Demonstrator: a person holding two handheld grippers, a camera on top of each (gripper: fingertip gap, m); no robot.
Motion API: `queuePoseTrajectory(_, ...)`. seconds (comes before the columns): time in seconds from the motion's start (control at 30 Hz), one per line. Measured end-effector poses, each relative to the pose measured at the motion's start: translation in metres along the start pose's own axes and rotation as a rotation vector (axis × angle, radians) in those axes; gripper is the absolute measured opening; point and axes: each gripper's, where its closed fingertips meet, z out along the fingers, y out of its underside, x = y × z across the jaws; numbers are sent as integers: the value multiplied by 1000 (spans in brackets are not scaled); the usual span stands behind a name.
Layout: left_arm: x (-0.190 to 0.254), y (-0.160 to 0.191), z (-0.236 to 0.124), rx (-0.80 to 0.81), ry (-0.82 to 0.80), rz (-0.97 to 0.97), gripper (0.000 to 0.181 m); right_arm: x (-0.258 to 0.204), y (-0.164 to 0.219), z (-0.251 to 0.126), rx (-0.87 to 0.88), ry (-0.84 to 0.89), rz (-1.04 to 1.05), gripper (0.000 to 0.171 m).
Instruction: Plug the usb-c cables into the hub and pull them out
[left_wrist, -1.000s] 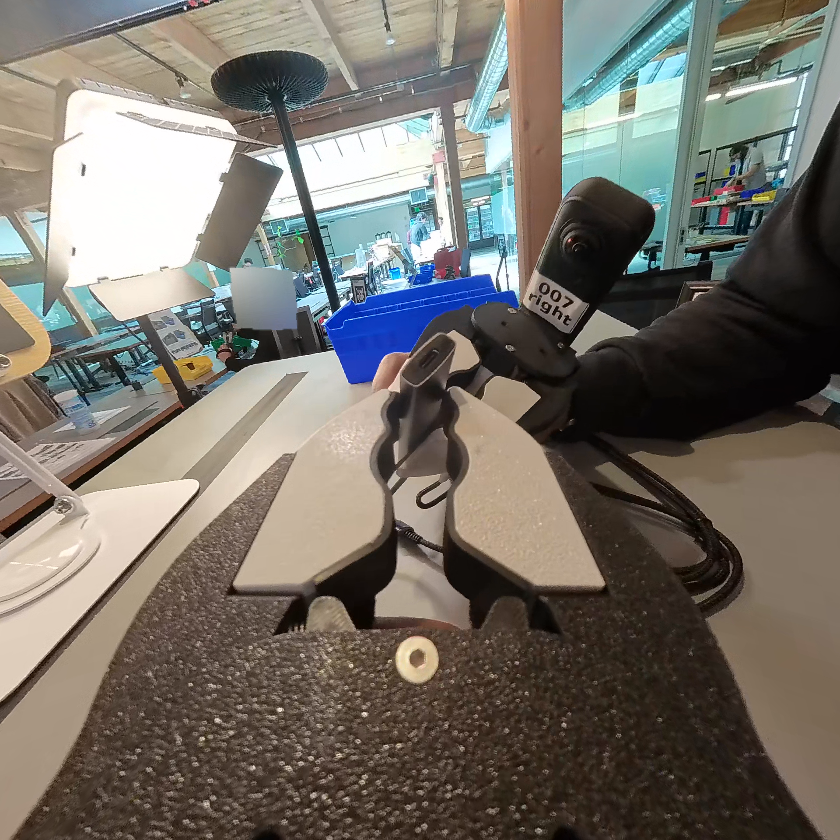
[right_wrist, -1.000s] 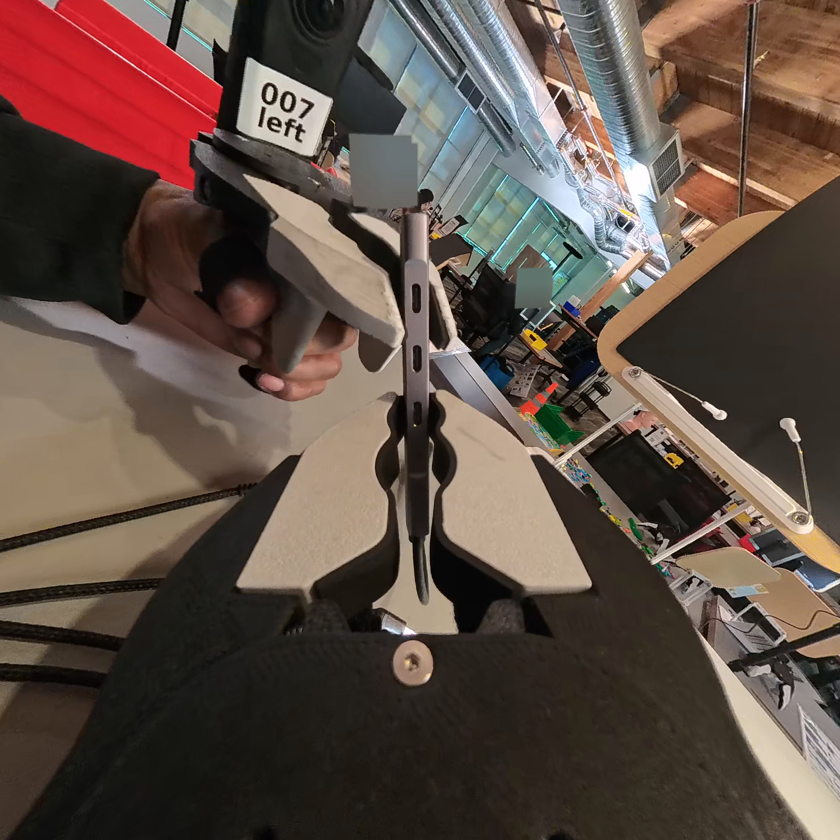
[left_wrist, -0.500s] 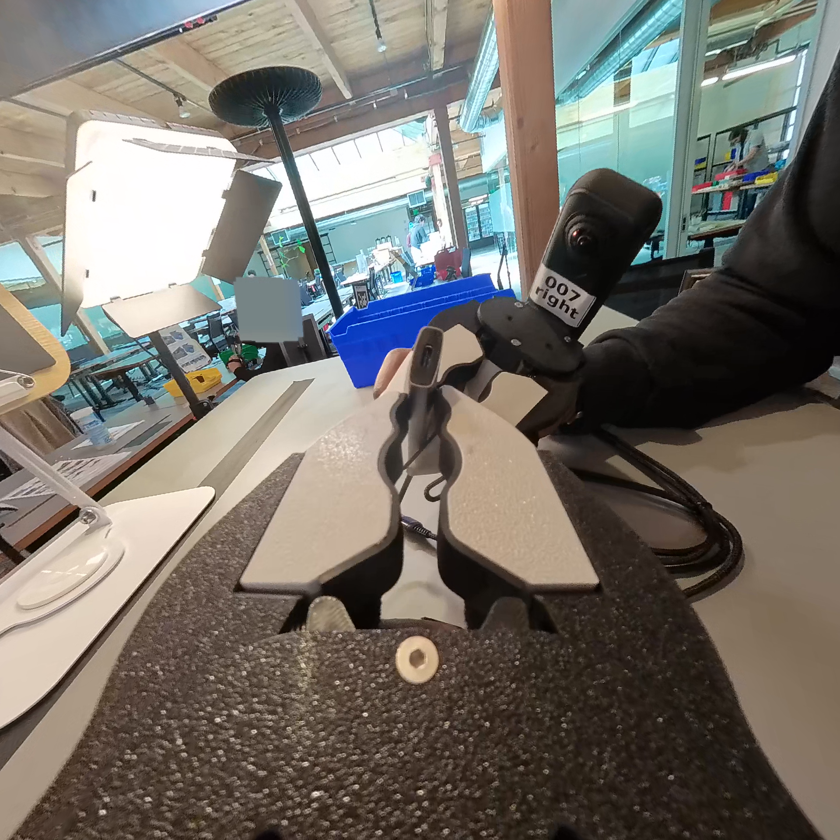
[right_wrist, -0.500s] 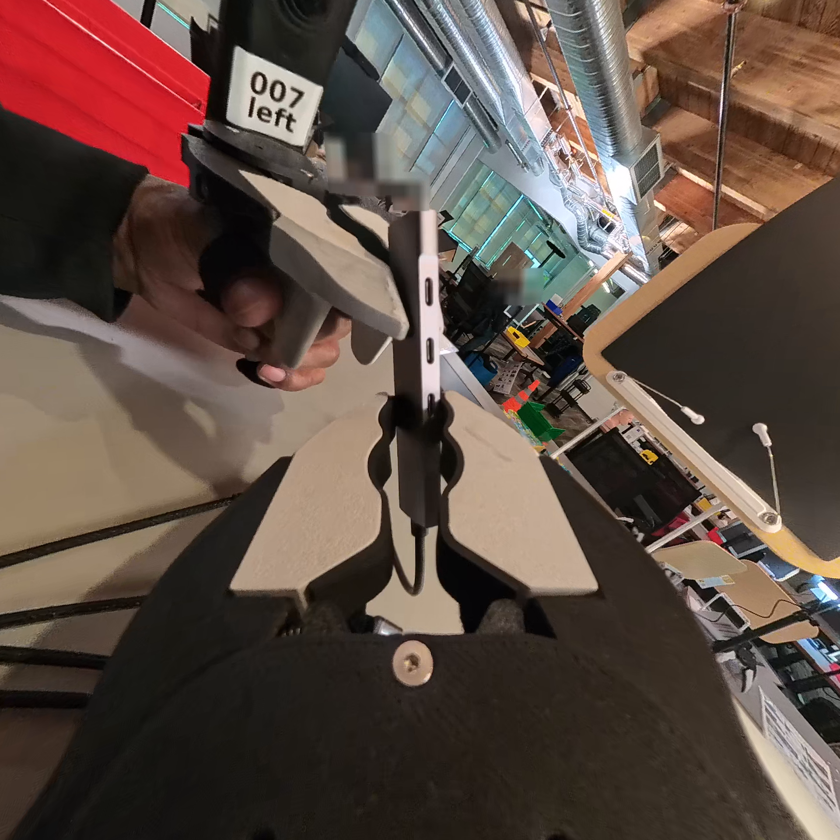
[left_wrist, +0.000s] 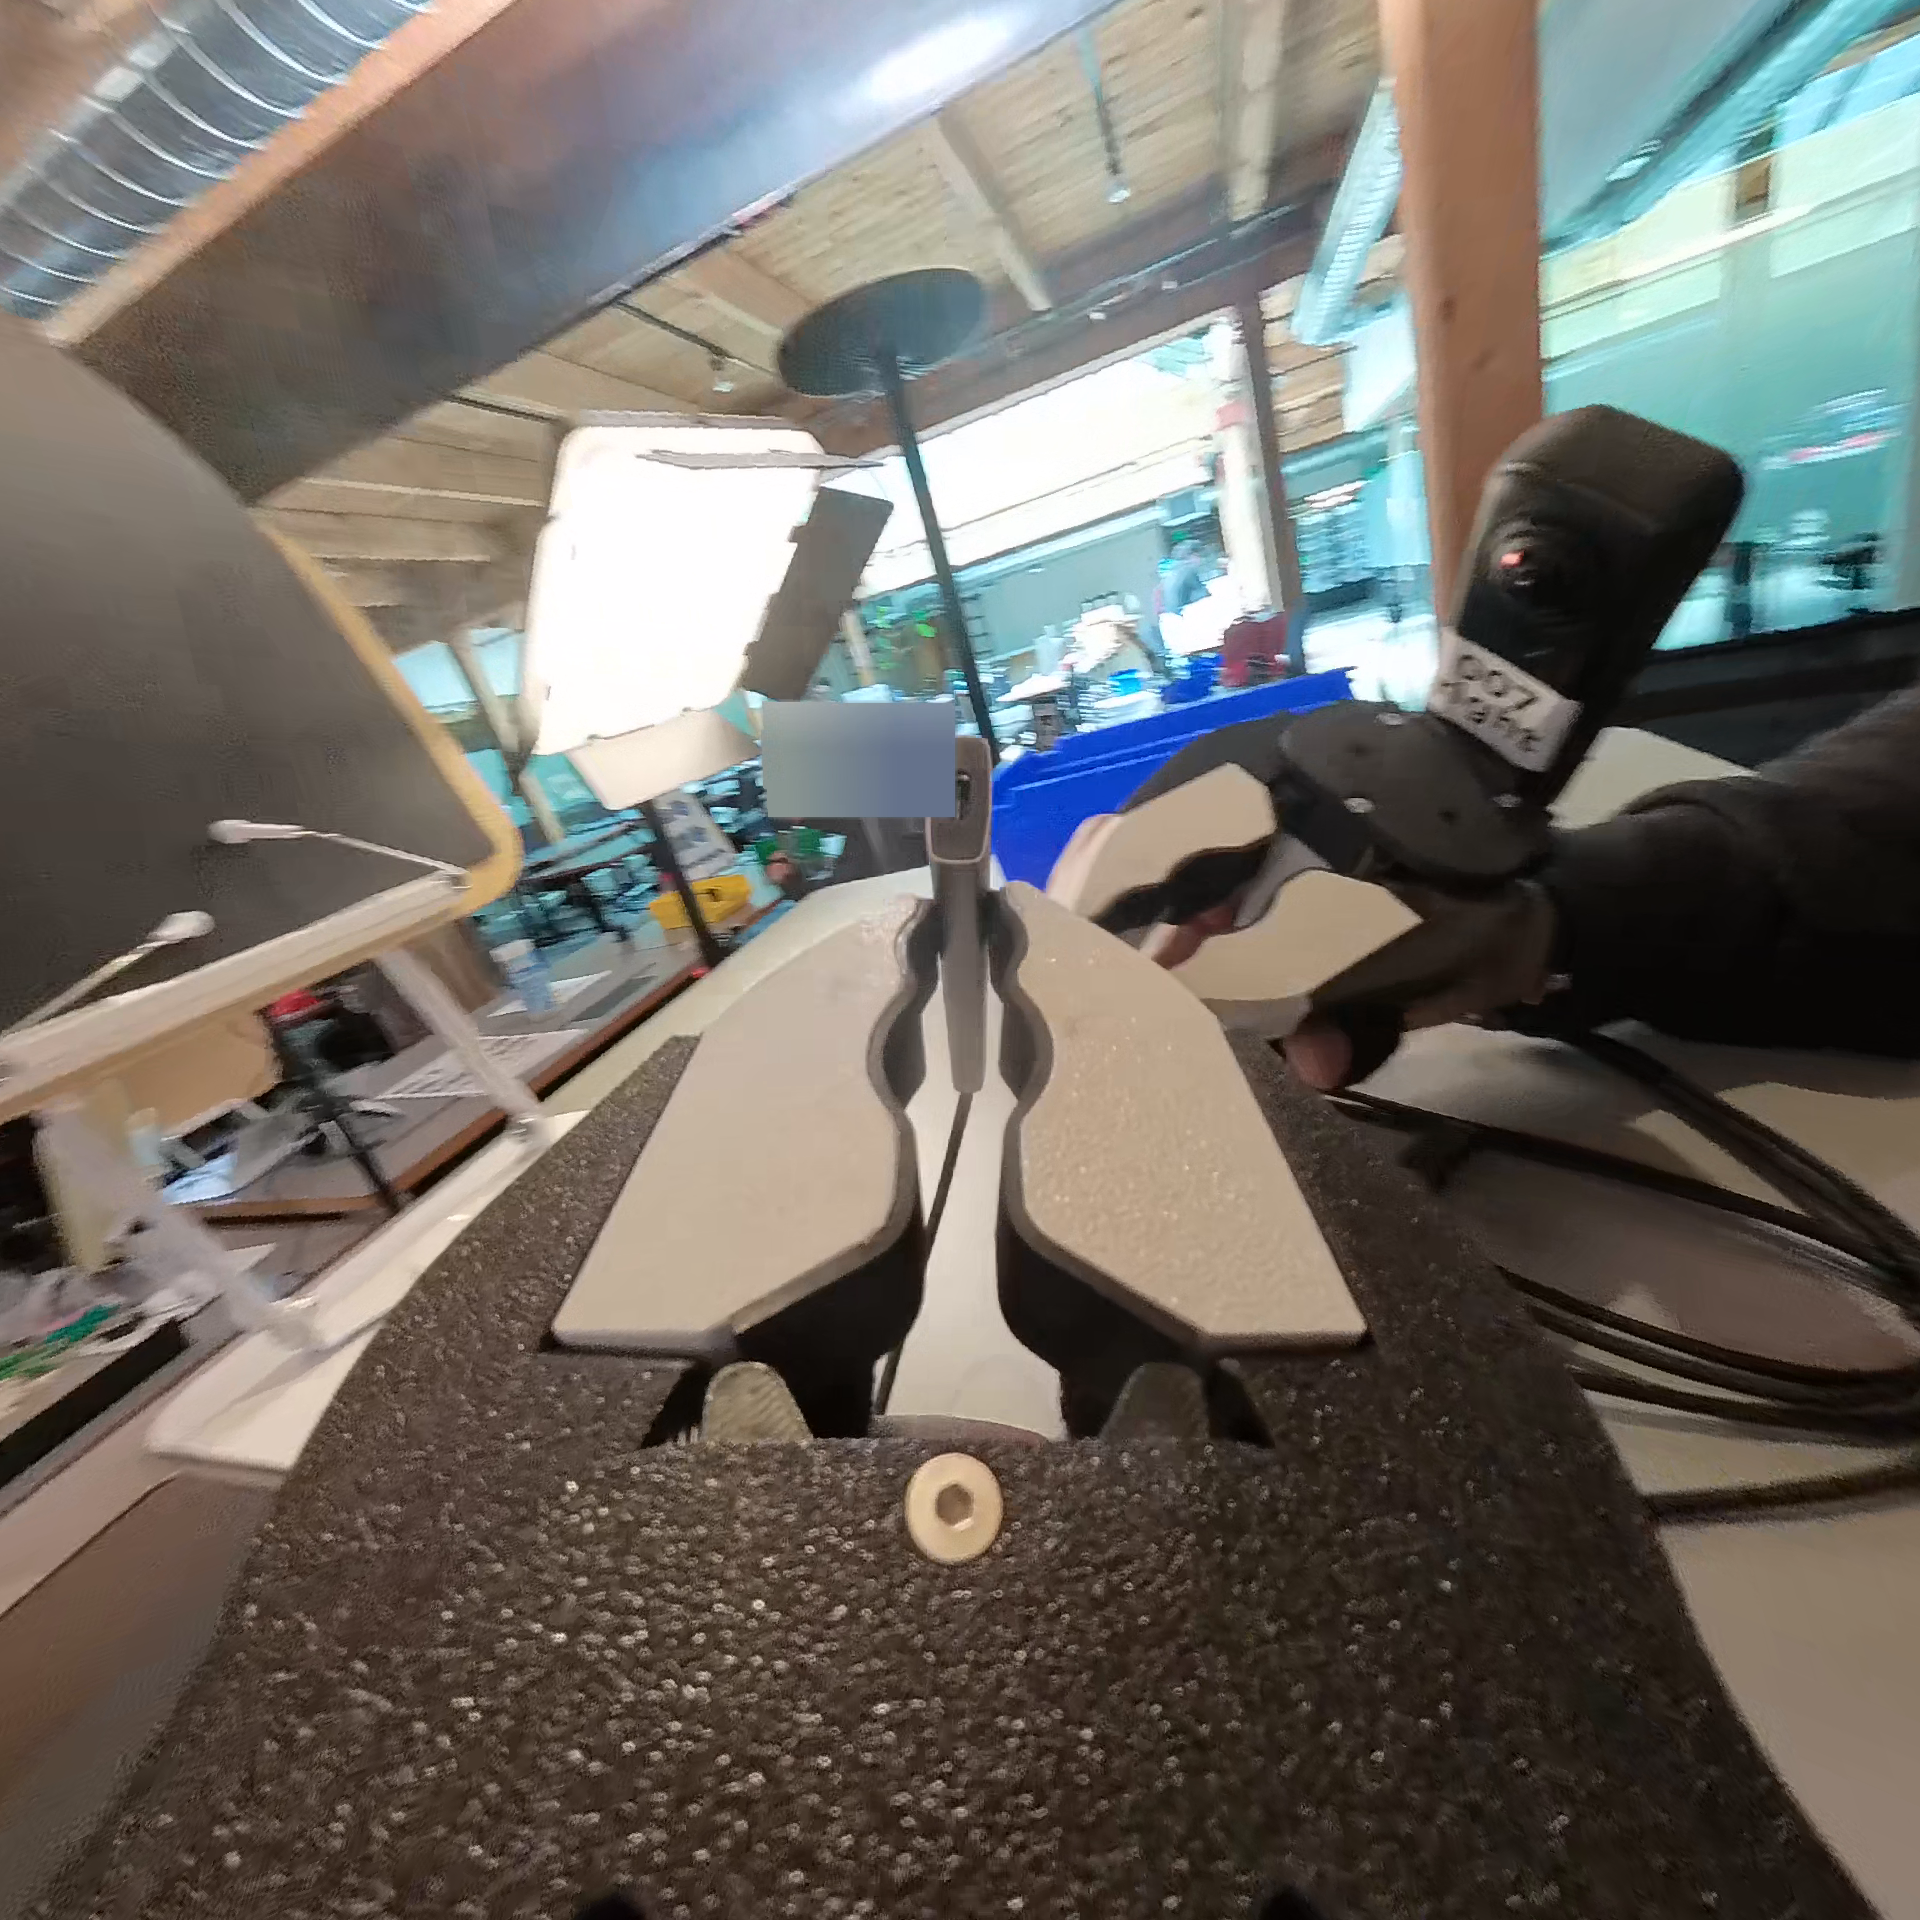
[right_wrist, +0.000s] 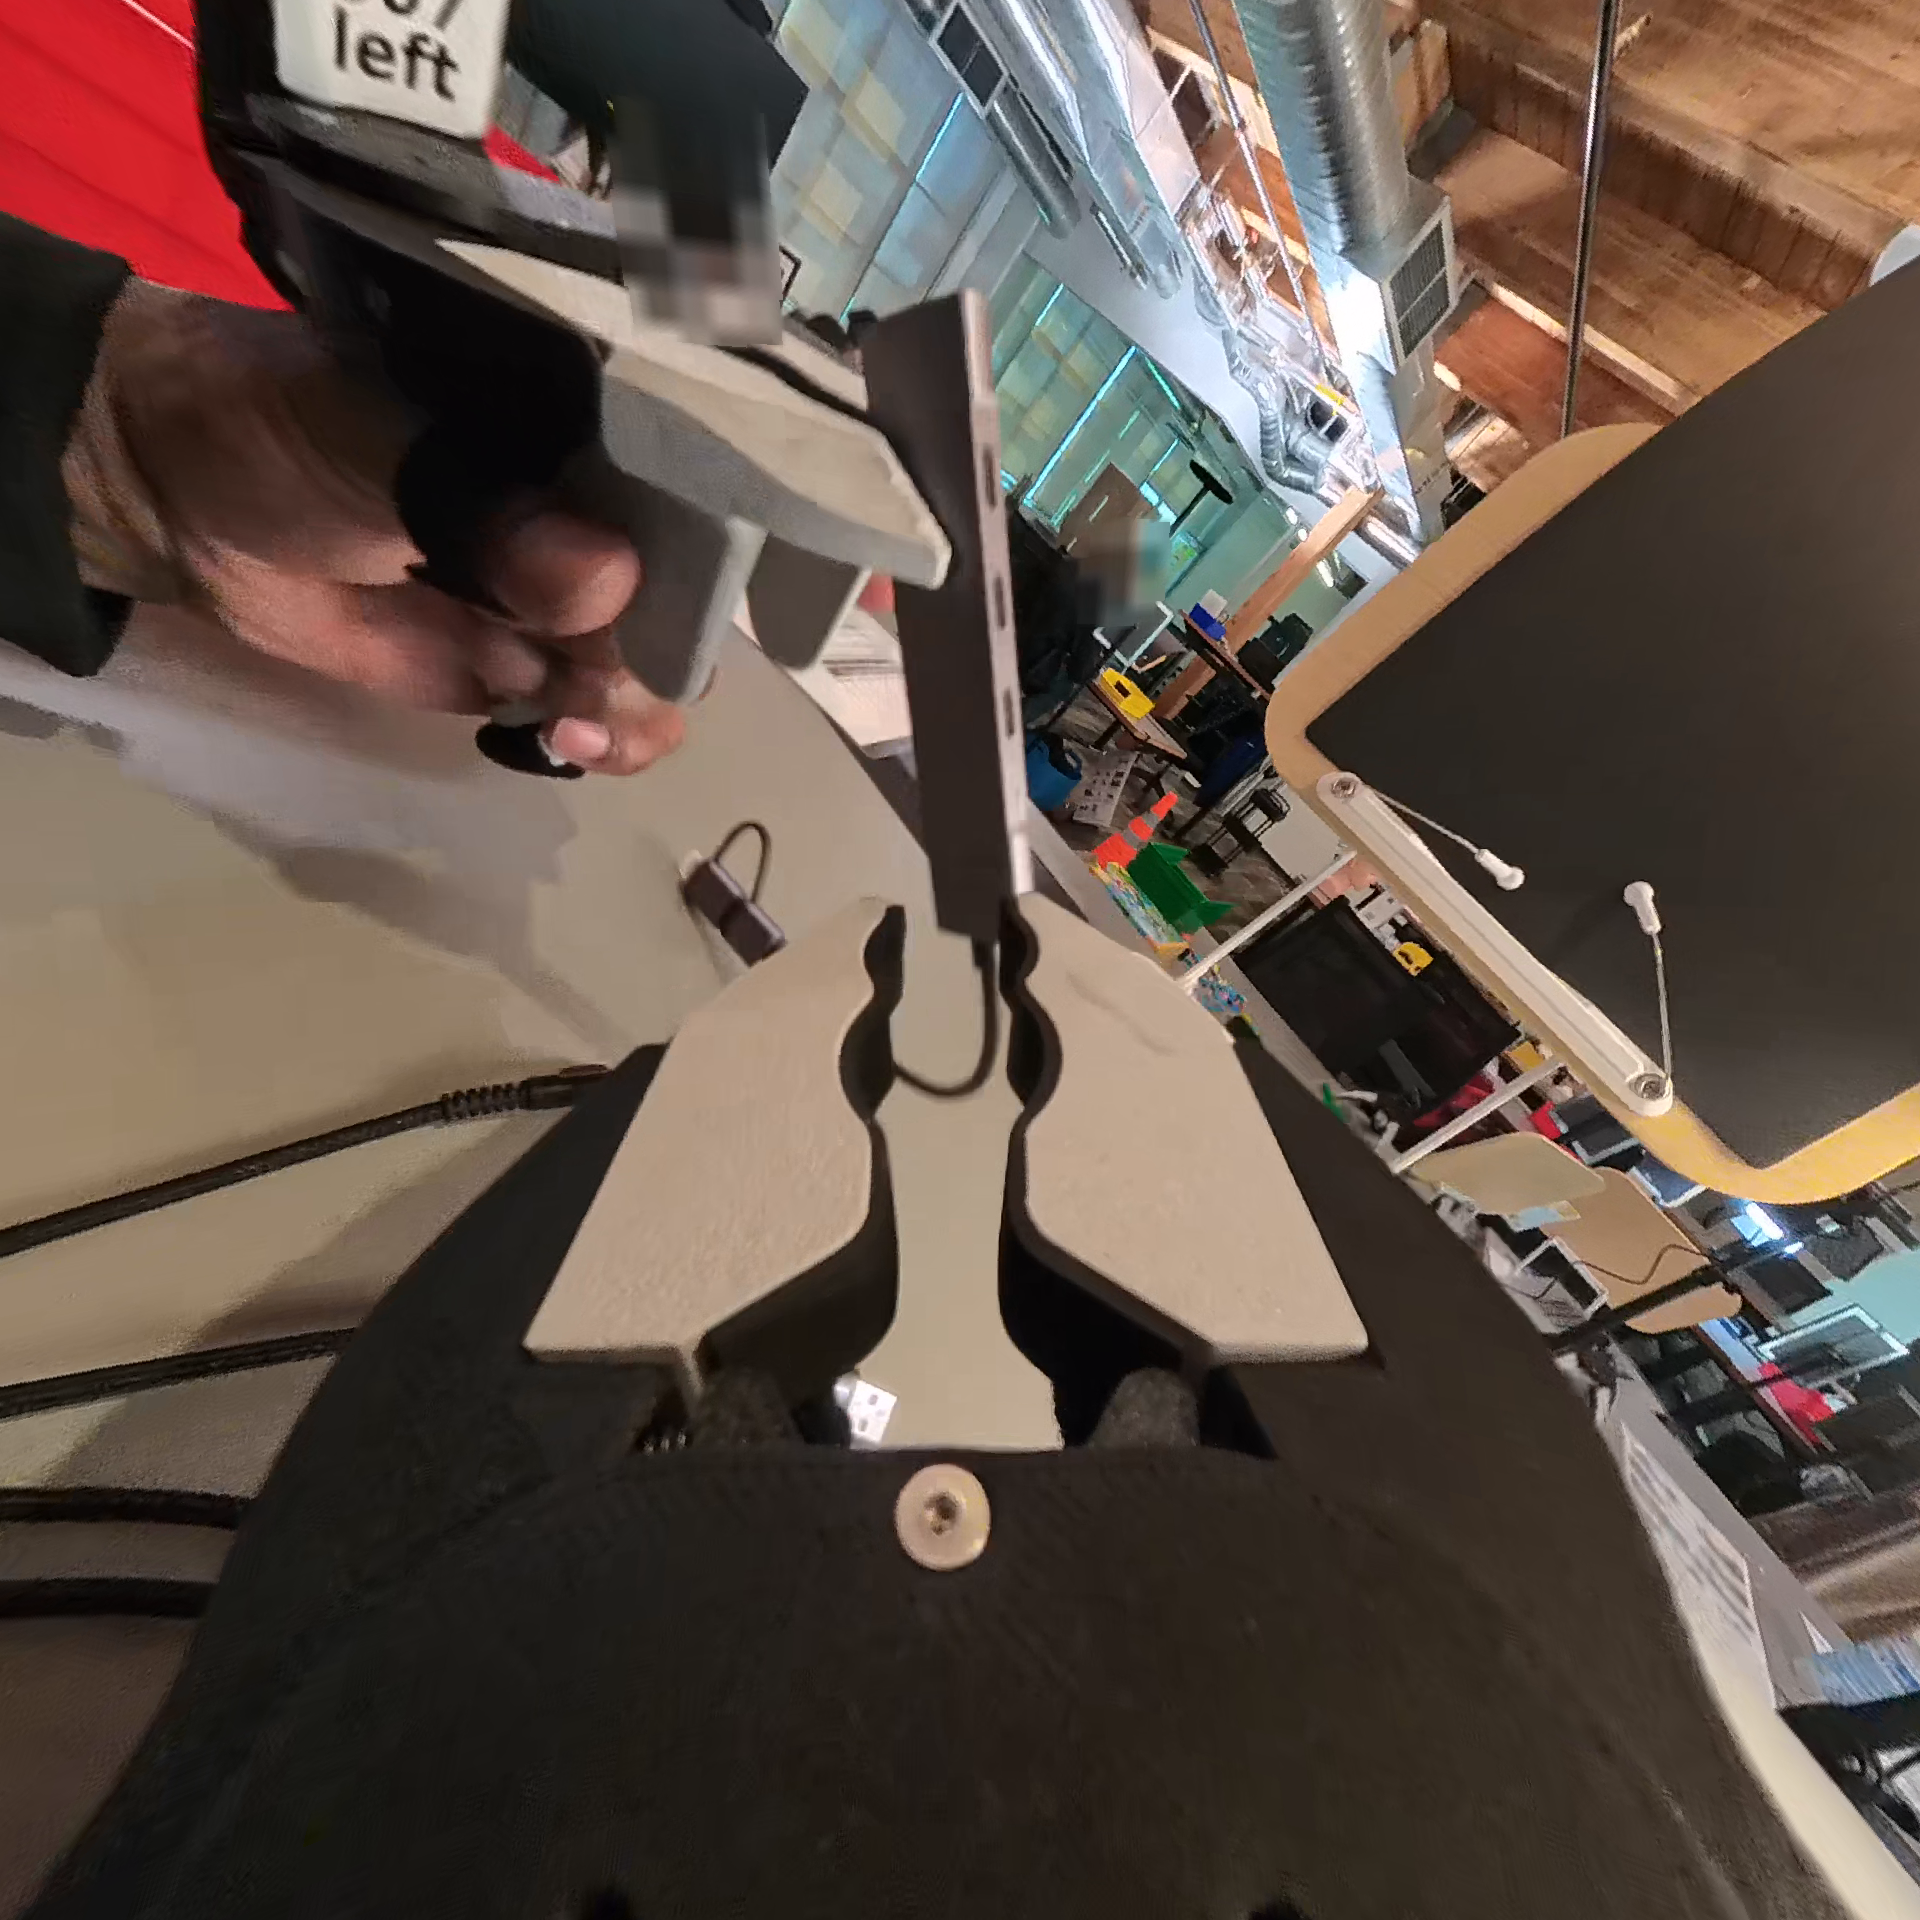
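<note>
Grey metal first: the hub stands upright, pinched between the tips of my left tool, whose fingers are closed down to the width of its thin body. Its short black tail hangs down through the gap behind the tips. From the right wrist view the same hub shows a row of small ports along its pale edge, and every port I can see is empty.

My right tool is a different story. Its fingers stand a little apart, and the hub's lower end sits just at or beyond their tips with the tail looping between them. They do not appear to press on anything (I judge this tool is empty, though the view is tight there). In the left wrist view the right tool sits off to the side of the hub, apart from it.

Several thick black cables lie on the pale desk to the right, none lifted. One plug end rests on the desk near the hub.

So, as I read it, the hub is only held ready. No cable is plugged in now, and whether any round of plugging and pulling is done I cannot tell.
</note>
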Motion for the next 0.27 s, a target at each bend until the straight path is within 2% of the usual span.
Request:
queuePoseTrajectory(0.17, -30, -2, -15, -12, -189, 56, 9, -10, 19, 7, -160, -93, 100, 15)
queuePoseTrajectory(0.27, -34, 4, -15, -69, -222, 105, 9, -38, 34, 10, -342, -273, 264, 20)
